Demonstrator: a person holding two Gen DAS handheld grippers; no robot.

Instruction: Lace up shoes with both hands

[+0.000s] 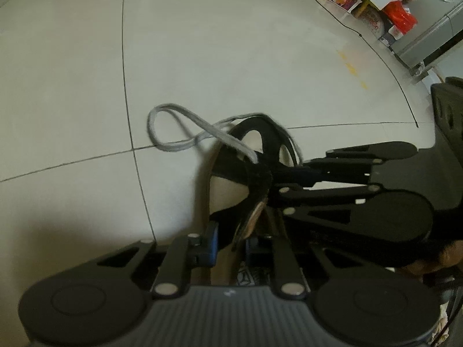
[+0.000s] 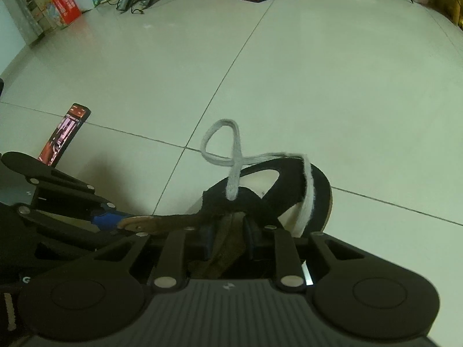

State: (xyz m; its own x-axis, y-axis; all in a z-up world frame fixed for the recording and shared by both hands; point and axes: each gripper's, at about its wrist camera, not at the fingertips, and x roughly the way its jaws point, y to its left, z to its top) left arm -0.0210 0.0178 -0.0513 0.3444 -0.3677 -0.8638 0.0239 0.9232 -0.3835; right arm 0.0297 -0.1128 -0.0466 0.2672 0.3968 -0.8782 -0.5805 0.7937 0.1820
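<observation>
Claws are both gripping: left claw [image 1: 228, 241] pinching strap [image 1: 254, 217], right claw [image 2: 225, 238] clamping shoe [image 2: 260, 199]; lace [image 2: 231, 156] wanting steady tension.

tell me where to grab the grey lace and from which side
Probably best on the free loop of the grey lace, which stands clear above the floor beyond the black shoe, so fingers could close across the flat strand. Come from above. Both the left gripper and right gripper are already clamped on brown straps.
</observation>
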